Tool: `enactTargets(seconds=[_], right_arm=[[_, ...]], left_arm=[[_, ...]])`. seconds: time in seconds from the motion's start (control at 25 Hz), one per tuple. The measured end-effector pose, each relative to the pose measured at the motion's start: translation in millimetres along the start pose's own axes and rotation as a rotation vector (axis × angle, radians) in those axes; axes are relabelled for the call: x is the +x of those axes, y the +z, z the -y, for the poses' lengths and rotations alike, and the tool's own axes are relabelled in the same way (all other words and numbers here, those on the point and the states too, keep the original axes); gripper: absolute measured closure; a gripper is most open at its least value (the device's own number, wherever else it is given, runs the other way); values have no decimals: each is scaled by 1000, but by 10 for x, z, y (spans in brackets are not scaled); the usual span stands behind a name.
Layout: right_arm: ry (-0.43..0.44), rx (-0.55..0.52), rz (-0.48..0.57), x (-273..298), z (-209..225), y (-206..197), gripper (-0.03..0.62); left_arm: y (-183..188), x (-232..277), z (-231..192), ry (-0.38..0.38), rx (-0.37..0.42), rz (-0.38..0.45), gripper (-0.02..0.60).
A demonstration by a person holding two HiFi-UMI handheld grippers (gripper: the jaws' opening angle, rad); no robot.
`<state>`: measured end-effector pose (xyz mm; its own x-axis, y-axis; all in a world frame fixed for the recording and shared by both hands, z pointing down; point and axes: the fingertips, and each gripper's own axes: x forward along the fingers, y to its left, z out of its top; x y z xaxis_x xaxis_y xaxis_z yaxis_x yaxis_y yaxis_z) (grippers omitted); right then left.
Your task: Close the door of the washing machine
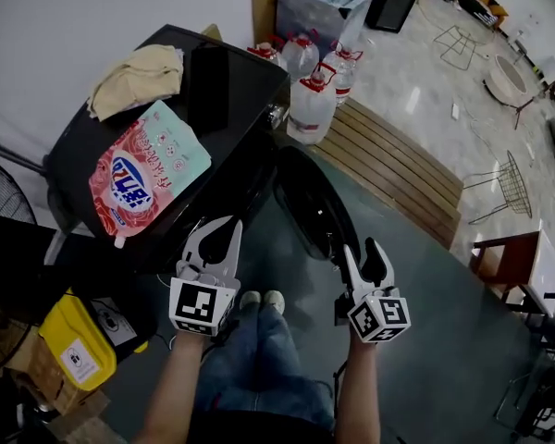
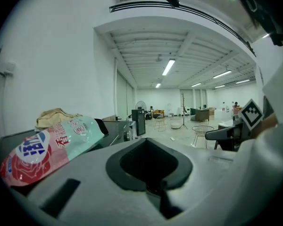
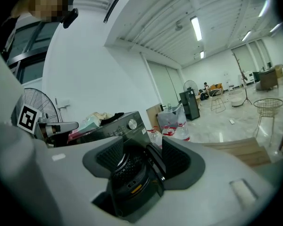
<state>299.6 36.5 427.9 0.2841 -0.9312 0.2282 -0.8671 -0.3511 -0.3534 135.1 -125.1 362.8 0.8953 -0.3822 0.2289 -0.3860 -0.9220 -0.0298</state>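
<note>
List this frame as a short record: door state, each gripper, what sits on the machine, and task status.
door state: door open, swung out from the black washing machine
right: right gripper open, with the door's edge between its jaws; contact unclear
left: left gripper shut and empty, in front of the machine
on top: detergent bag, beige cloth
task status: door not yet closed

Washing machine (image 1: 254, 86): black front-loader, upper left of frame. Door (image 1: 307, 202): round, dark, glossy, swung open outward at frame centre, clear of the drum opening.
</note>
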Motion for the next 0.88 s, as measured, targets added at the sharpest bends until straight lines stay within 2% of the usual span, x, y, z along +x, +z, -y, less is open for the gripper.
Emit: enactTargets(seconds=[0.36,0.64,0.88], right_arm=[[-80,23,-83,-143,440,-821,345],[-134,-14,-119,-234,902,-1494,347],[-127,-77,-151,-201,1332,-1950,352]], left_arm=[[-639,256,260,-80,-30,-53,574],[-1352,478,493,-159,-29,-71,574],[-1820,672,661,-202,-20,-74,574]])
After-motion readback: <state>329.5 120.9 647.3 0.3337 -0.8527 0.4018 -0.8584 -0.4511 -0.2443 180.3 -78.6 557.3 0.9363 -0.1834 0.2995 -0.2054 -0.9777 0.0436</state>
